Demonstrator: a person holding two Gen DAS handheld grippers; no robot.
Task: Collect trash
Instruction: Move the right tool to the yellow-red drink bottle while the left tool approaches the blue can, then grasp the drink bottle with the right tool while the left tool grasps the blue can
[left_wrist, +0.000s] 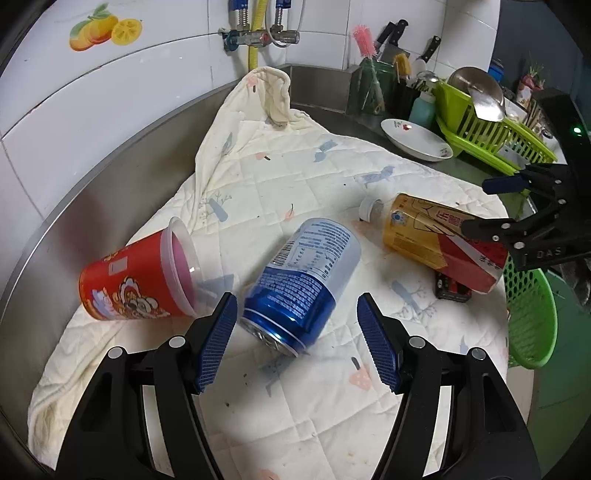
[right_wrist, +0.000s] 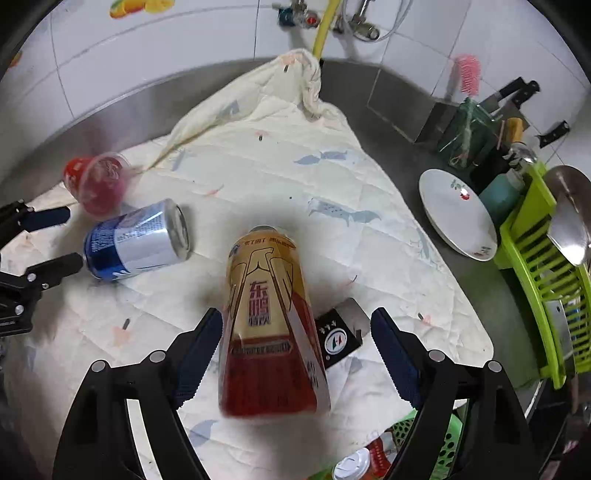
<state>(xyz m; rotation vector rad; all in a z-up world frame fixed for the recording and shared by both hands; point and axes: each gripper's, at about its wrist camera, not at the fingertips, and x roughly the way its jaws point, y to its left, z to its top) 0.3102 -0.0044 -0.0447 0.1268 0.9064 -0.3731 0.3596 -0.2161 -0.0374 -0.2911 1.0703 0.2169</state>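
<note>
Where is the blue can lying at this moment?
The blue can lies on its side on the quilted cloth, between the open jaws of the left gripper, with the red cup on its left and the yellow bottle on its right.

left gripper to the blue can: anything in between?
Nothing visible. The blue can lies on its side on the quilted cloth, its near end already between the open fingers of the left gripper. The red cup lies off to the left, the yellow bottle to the right, both outside the gap.
</note>
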